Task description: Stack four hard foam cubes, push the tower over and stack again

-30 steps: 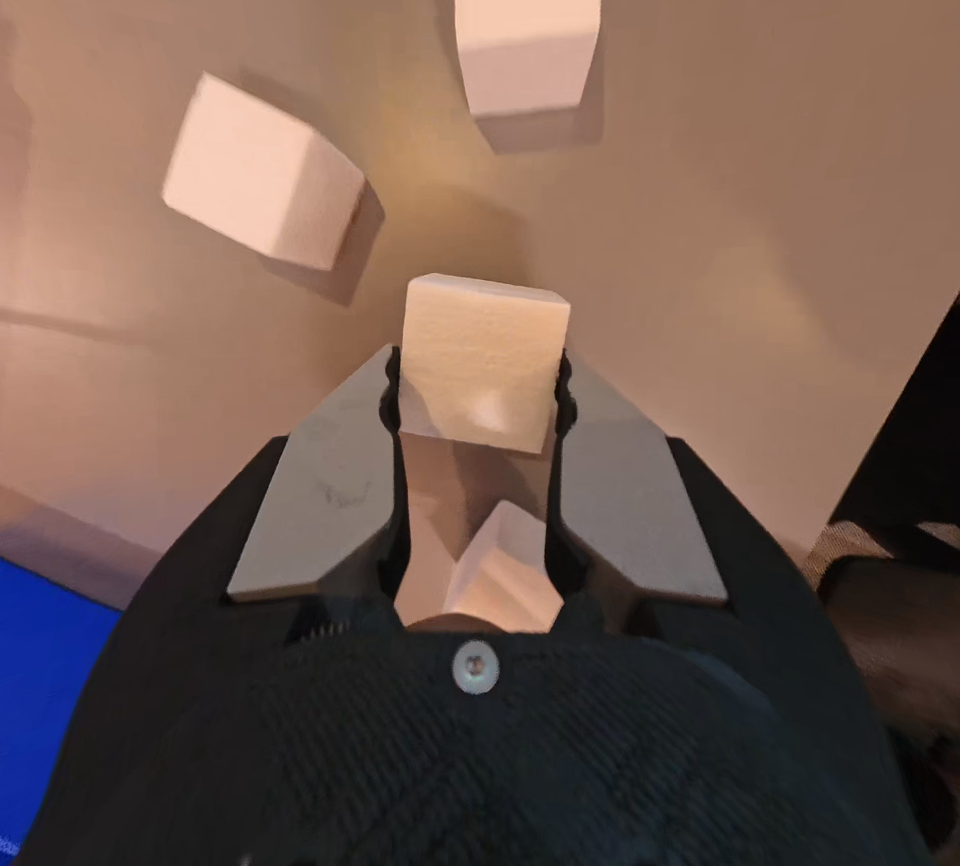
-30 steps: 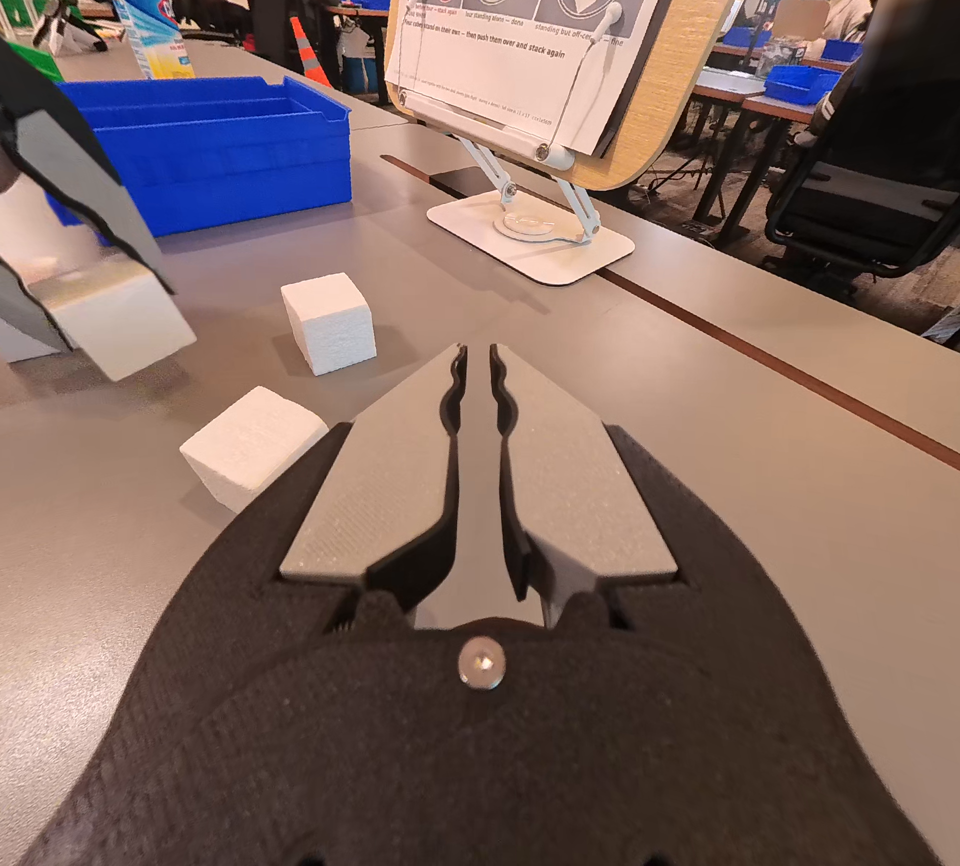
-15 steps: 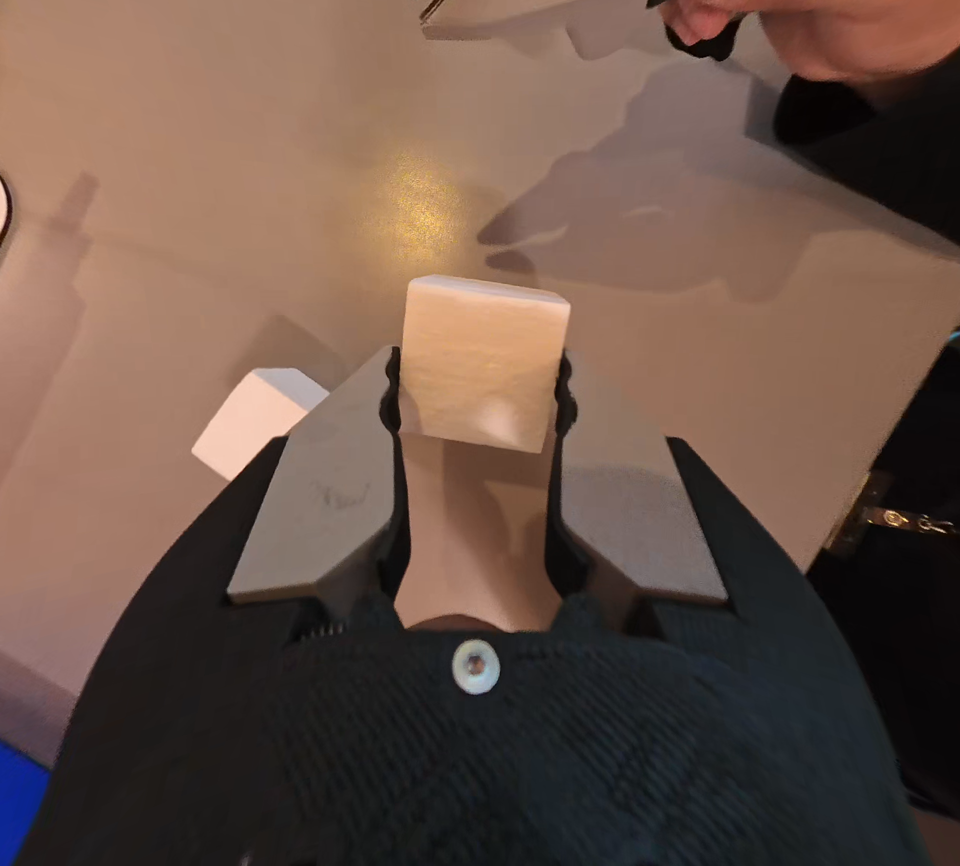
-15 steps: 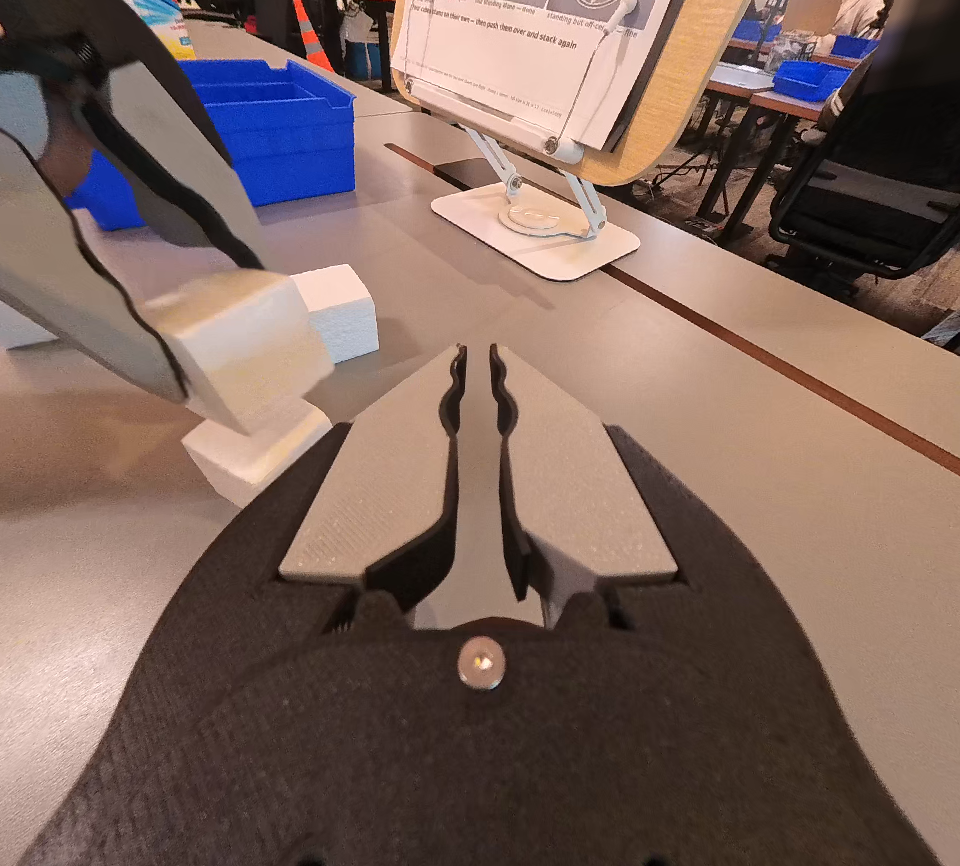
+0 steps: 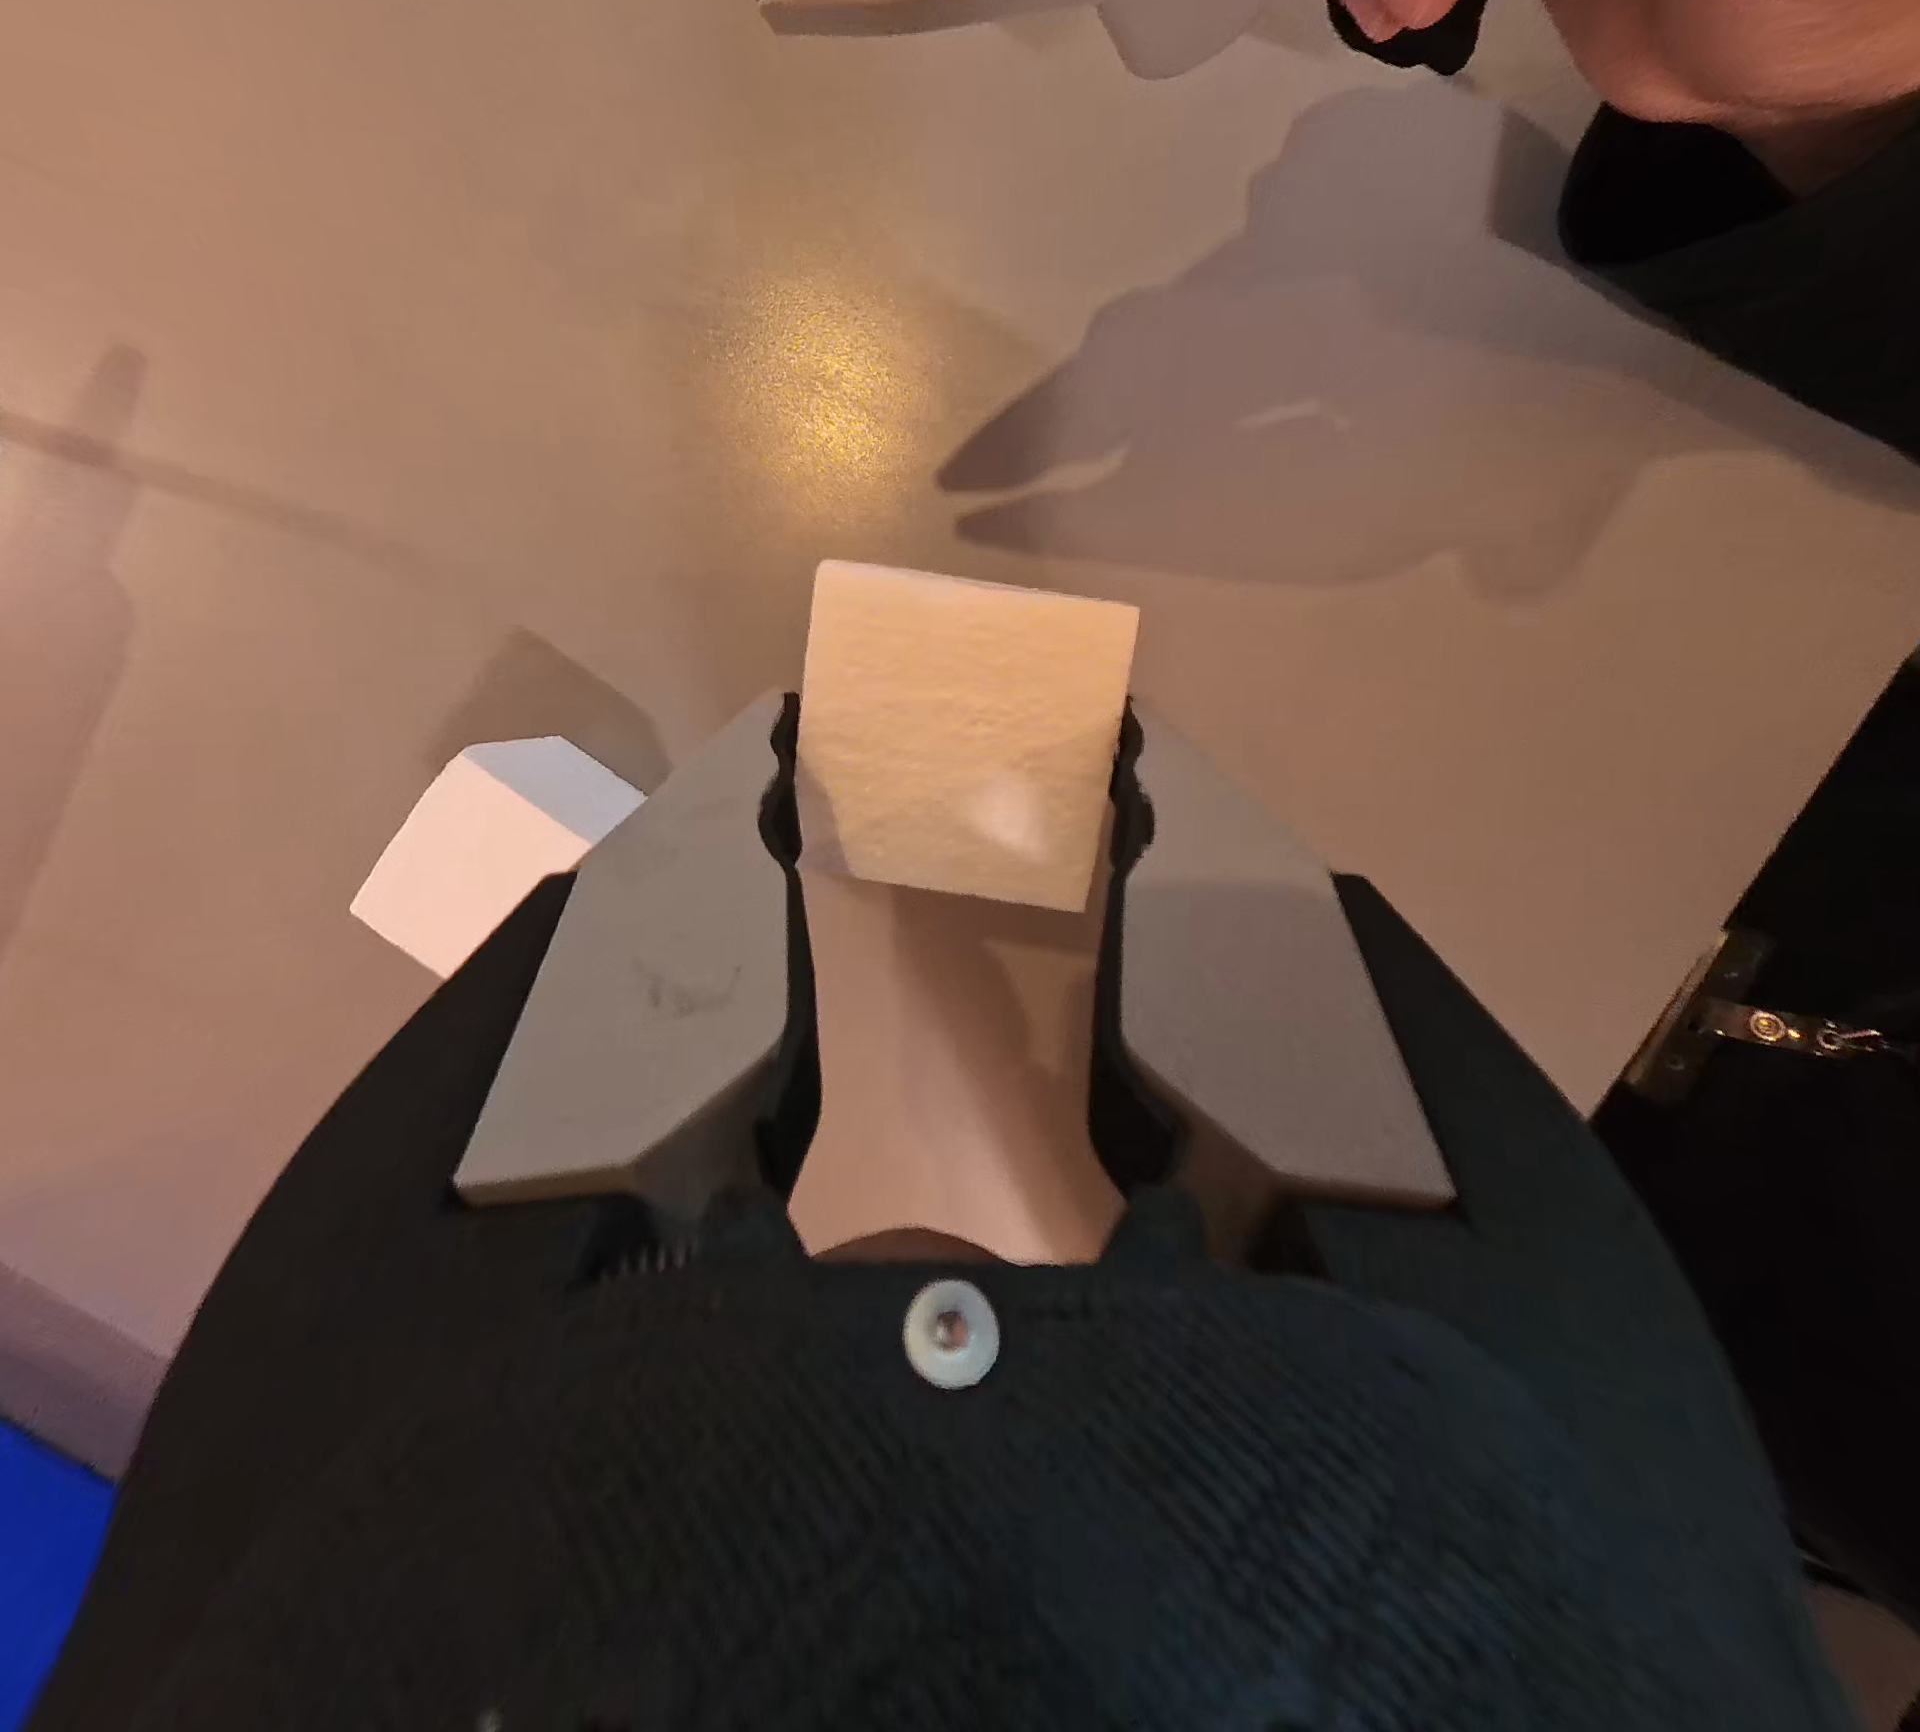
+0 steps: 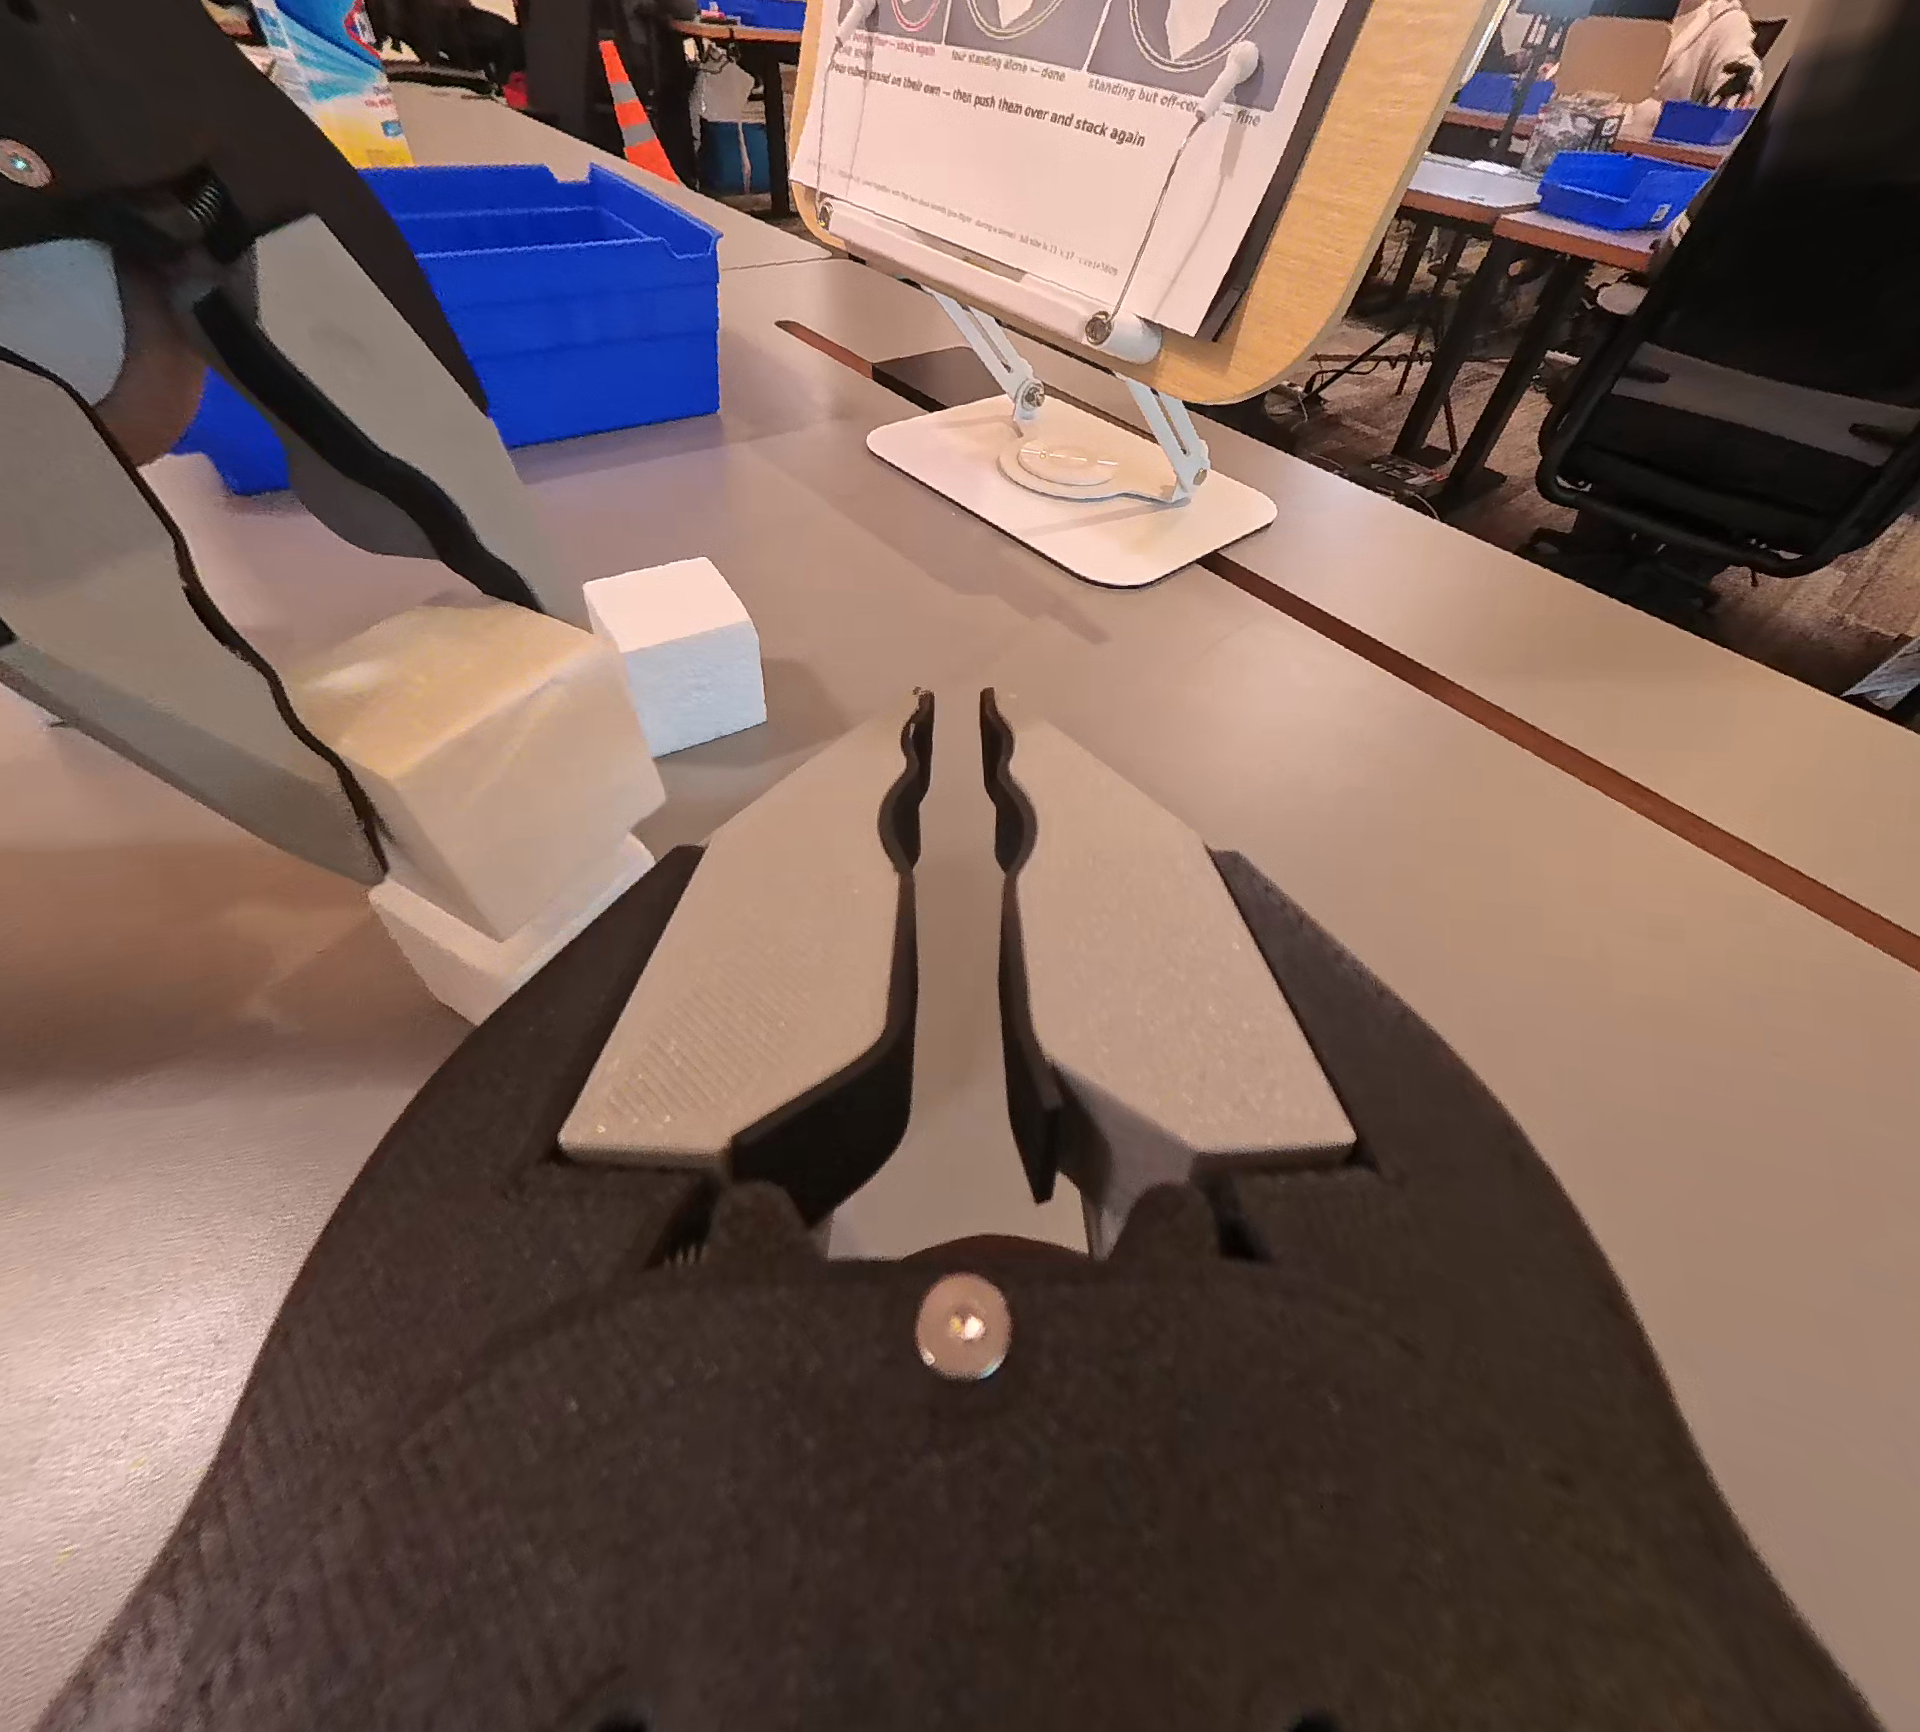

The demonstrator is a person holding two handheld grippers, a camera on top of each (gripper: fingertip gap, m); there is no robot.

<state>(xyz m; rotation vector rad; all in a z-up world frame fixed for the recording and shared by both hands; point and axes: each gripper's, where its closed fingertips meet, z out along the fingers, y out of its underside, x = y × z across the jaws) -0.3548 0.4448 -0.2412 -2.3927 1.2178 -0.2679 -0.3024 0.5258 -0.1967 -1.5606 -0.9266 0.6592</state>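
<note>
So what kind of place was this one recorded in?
Probably a shared lab or workshop: rows of desks with seated people, blue bins, and an instruction sheet on a stand.

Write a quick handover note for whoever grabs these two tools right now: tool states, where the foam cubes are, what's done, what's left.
Left tool: shut on a foam cube, held just over a second cube on the grey table; contact unclear.
Right tool: nearly shut, empty, low over the table.
Third cube: alone on the table, just behind those two.
Fourth cube: not in view.
Done: first cube placed as base.
Left: seat and release the held cube, add two more, push the tower over, restack.
</note>
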